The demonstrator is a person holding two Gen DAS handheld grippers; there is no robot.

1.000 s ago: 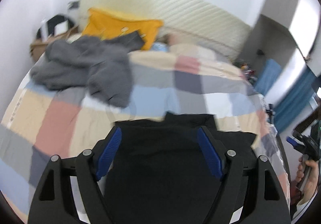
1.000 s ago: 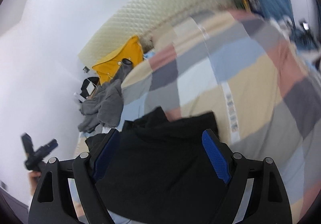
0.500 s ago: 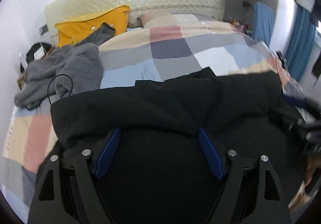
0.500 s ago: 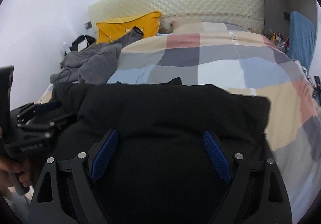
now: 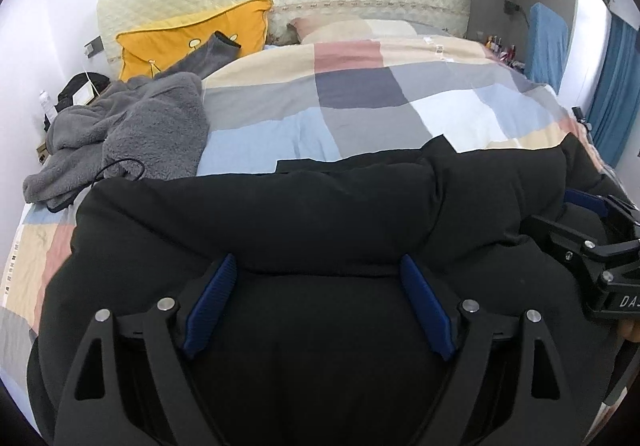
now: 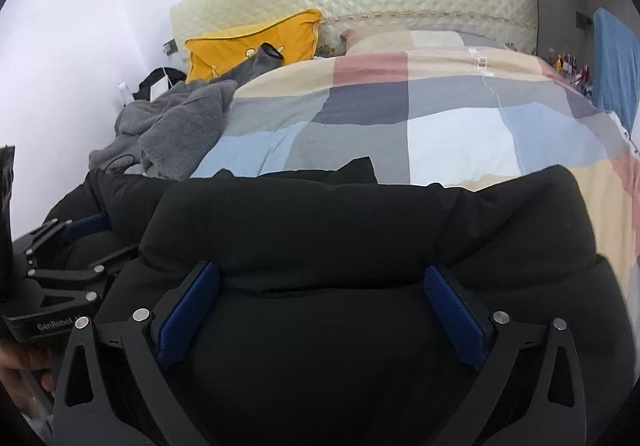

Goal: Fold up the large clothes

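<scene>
You have the black padded garment [image 5: 320, 214] spread across the near end of the bed [image 5: 360, 94], on the patchwork quilt, with a thick roll of it bunched up just ahead of both grippers. Your left gripper [image 5: 318, 298] sits over the garment's left half with its jaws spread wide and black fabric filling the gap between the blue pads [image 5: 212, 302]; nothing looks pinched, so it reads as released. Your right gripper [image 6: 316, 306] mirrors it on the right half, jaws equally wide apart, fabric between the pads [image 6: 452, 318] but not clamped. Holding them side by side at the same height suggests you are lining up a matched pair of grasps, so the edge lifts evenly when you fold it away from you. The bulky padding will likely spring back, so take a deep bite. The grey fleece [image 5: 132, 130] and yellow pillow [image 5: 192, 38] lie well apart, near the headboard, out of the fold's path.
</scene>
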